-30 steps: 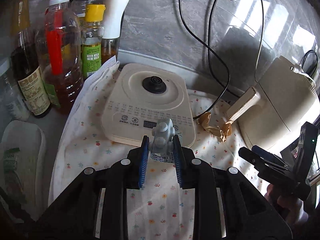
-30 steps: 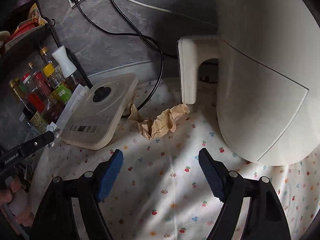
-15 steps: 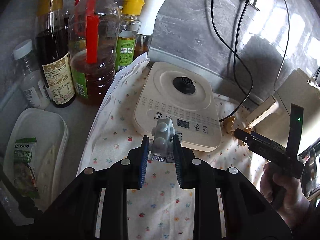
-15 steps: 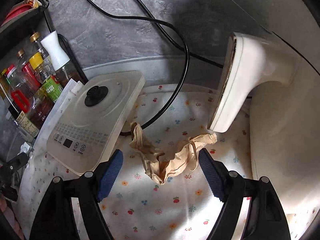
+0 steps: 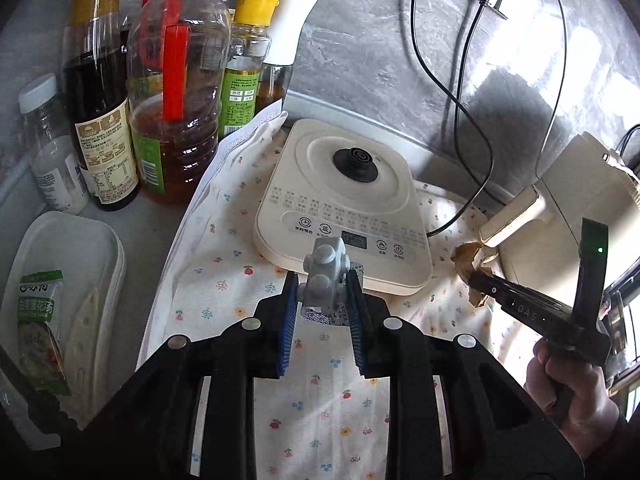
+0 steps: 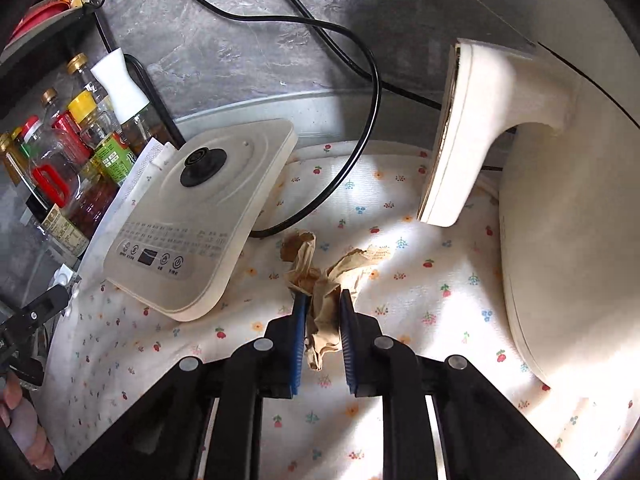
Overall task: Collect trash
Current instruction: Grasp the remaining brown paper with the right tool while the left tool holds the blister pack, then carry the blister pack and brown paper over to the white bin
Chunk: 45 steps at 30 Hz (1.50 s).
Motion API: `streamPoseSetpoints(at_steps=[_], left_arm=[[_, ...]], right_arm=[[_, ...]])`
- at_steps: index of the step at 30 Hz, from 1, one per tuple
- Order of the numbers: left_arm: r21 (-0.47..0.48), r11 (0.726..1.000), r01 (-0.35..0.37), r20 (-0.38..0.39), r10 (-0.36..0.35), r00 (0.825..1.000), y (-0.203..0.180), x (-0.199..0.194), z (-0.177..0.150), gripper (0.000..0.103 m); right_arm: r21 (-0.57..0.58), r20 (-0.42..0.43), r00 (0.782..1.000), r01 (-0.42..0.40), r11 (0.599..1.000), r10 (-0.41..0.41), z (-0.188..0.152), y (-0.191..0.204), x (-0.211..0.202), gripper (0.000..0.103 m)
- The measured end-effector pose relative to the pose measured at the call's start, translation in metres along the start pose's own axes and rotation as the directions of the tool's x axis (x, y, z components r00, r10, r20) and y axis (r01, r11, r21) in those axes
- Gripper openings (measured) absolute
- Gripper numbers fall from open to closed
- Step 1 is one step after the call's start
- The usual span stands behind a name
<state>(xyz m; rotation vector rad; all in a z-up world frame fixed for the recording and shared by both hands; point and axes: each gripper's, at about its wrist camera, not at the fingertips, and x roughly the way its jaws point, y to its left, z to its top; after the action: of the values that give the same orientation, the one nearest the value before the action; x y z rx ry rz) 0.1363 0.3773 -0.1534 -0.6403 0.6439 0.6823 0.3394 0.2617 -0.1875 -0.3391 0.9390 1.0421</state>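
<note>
A crumpled brown paper (image 6: pixel 352 264) lies on the floral cloth (image 6: pixel 420 300) between the cream appliance base and the air fryer. My right gripper (image 6: pixel 323 296) is down on it. Its jaws are closing, with a fold of the paper squeezed between the blue pads. In the left wrist view the right gripper (image 5: pixel 476 280) meets the brown paper (image 5: pixel 464 256) at the far right, with a person's hand behind it. My left gripper (image 5: pixel 322 276) is shut on a grey bumpy blister pack (image 5: pixel 326 256), held above the cloth in front of the base.
A cream appliance base (image 5: pixel 344 200) with a black cord (image 6: pixel 360 140) sits mid-cloth. The air fryer (image 6: pixel 560 240) and its handle (image 6: pixel 460 140) crowd the right. Oil and sauce bottles (image 5: pixel 176 80) stand at the back left. A white tub (image 5: pixel 80 248) holding a green sachet lies at the left.
My right gripper moved forward and down over the brown paper, and its jaws went from wide open to pinched on it. The left gripper kept its hold on the blister pack.
</note>
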Motion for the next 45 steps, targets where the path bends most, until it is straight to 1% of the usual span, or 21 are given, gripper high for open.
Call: streamPoseSetpoints(at_steps=[5,9,13,16,21,26,29,32,36,40,45], left_arm=[[0.031,0.997,0.069,-0.006,-0.068,0.998,-0.006,-0.005,-0.004,0.024],[0.062,0.989,0.137,-0.03,-0.136,0.99,-0.014,-0.003,-0.01,0.024],[0.107,0.971,0.213,-0.066,-0.207,0.976,-0.025,-0.001,-0.019,0.024],[0.144,0.952,0.271,-0.105,-0.258,0.96,-0.036,0.001,-0.028,0.024],[0.193,0.909,0.369,-0.177,-0.337,0.925,-0.056,0.007,-0.048,0.024],[0.21,0.868,0.451,-0.249,-0.398,0.883,-0.078,0.009,-0.07,0.024],[0.211,0.843,0.495,-0.276,-0.435,0.857,-0.089,0.008,-0.083,0.024],[0.213,0.82,0.531,-0.297,-0.464,0.835,-0.101,0.009,-0.094,0.024],[0.203,0.785,0.586,-0.321,-0.511,0.797,-0.12,0.007,-0.108,0.024],[0.218,0.745,0.631,-0.349,-0.544,0.763,-0.143,0.0,-0.126,0.024],[0.245,0.7,0.671,-0.403,-0.556,0.727,-0.178,-0.007,-0.153,0.024]], right_arm=[[0.037,0.009,1.0,0.007,0.999,-0.007,-0.024,0.007,-0.028,0.016],[0.088,0.038,0.999,0.016,0.996,-0.019,-0.045,0.009,-0.056,0.016],[0.148,0.051,0.997,0.051,0.988,-0.059,-0.069,0.008,-0.08,0.016],[0.206,0.059,0.993,0.083,0.975,-0.097,-0.091,0.005,-0.099,0.016],[0.297,0.058,0.982,0.154,0.942,-0.179,-0.13,0.0,-0.129,0.016],[0.353,0.016,0.966,0.235,0.906,-0.257,-0.165,-0.004,-0.152,0.015],[0.371,-0.007,0.952,0.286,0.884,-0.305,-0.179,-0.007,-0.164,0.014],[0.387,-0.029,0.938,0.33,0.861,-0.346,-0.191,-0.011,-0.178,0.014],[0.389,-0.061,0.913,0.394,0.833,-0.403,-0.206,-0.021,-0.199,0.014],[0.449,-0.087,0.889,0.438,0.779,-0.45,-0.23,-0.044,-0.224,0.014],[0.529,-0.109,0.857,0.479,0.701,-0.504,-0.264,-0.075,-0.256,0.015]])
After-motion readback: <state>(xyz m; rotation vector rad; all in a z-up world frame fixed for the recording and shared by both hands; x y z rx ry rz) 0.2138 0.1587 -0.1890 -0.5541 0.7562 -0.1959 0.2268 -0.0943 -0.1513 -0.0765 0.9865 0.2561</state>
